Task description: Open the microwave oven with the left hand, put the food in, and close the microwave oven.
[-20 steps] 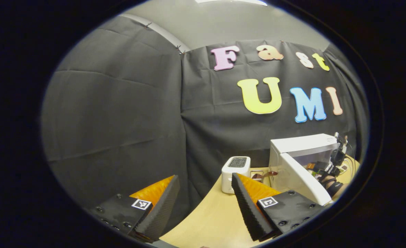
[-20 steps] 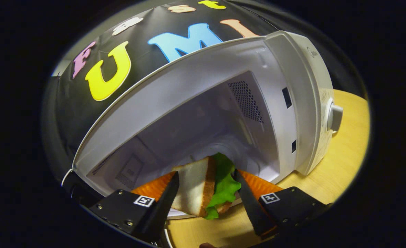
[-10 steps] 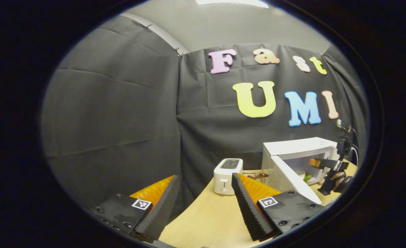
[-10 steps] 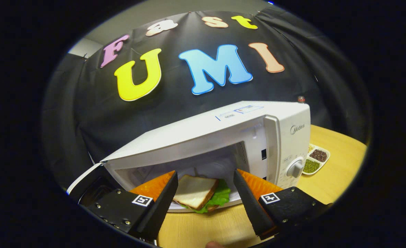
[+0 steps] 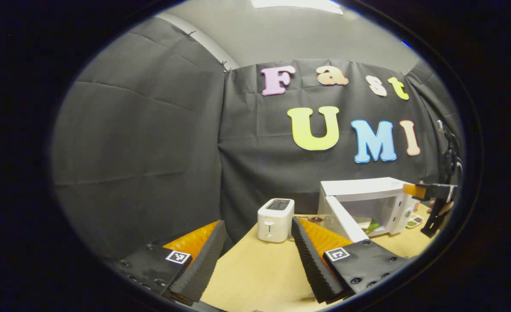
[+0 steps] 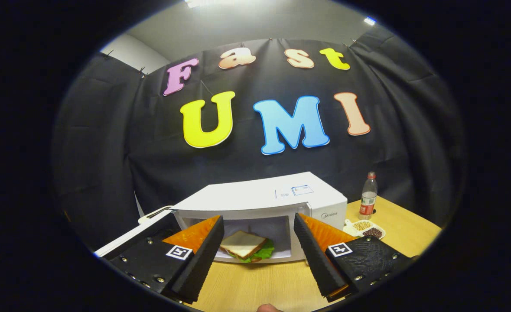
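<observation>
Both grippers are now wide and empty, the right gripper pulled back from the sandwich lying inside the microwave, so only closing its door with the left gripper remains.

White toaster on wooden table, clear bottle, divided dish of grains

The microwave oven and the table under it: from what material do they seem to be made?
The microwave oven: white, smooth casing with a soft sheen, probably painted metal or plastic; I cannot tell which. The table: light wood look with faint grain, possibly a laminate.
</observation>
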{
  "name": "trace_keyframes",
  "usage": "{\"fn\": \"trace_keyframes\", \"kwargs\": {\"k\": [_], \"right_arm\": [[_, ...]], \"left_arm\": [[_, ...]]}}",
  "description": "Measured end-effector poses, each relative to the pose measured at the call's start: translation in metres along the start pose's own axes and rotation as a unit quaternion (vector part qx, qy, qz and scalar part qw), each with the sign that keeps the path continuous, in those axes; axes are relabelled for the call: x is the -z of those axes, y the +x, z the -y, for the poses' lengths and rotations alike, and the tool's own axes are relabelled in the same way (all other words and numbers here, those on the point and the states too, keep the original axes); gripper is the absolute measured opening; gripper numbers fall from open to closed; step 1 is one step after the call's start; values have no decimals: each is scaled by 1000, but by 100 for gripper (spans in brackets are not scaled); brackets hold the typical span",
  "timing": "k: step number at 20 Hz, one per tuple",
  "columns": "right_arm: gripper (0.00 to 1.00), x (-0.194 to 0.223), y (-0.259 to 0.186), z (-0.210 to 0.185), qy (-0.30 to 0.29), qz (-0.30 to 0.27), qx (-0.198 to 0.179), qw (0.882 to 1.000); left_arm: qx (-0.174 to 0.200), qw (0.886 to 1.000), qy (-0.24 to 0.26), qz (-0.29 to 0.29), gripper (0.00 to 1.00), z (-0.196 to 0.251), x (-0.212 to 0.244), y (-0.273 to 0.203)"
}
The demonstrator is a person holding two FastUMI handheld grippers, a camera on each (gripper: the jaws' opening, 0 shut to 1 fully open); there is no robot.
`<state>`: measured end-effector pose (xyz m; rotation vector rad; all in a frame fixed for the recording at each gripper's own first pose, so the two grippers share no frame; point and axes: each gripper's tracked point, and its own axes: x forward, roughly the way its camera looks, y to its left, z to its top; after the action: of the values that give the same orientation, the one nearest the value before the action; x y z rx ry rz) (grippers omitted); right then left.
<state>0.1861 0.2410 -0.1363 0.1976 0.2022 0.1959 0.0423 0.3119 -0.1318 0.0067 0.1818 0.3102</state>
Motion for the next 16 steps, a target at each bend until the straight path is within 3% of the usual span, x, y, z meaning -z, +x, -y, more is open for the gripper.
{"fn": "trace_keyframes", "kwargs": {"k": [3,9,12,16], "right_arm": [[98,-22,-30,2,-10,25,-6,1000],[98,-48,-83,30,-26,53,0,998],[98,-50,-97,45,-31,51,9,998],[98,-57,-104,54,-23,51,12,998]], "left_arm": [[2,1000,5,-3,96,1,4,-5],[8,1000,2,-26,99,12,28,-10],[18,999,-2,-40,85,21,41,-10],[19,999,-1,-47,51,28,53,-7]]}}
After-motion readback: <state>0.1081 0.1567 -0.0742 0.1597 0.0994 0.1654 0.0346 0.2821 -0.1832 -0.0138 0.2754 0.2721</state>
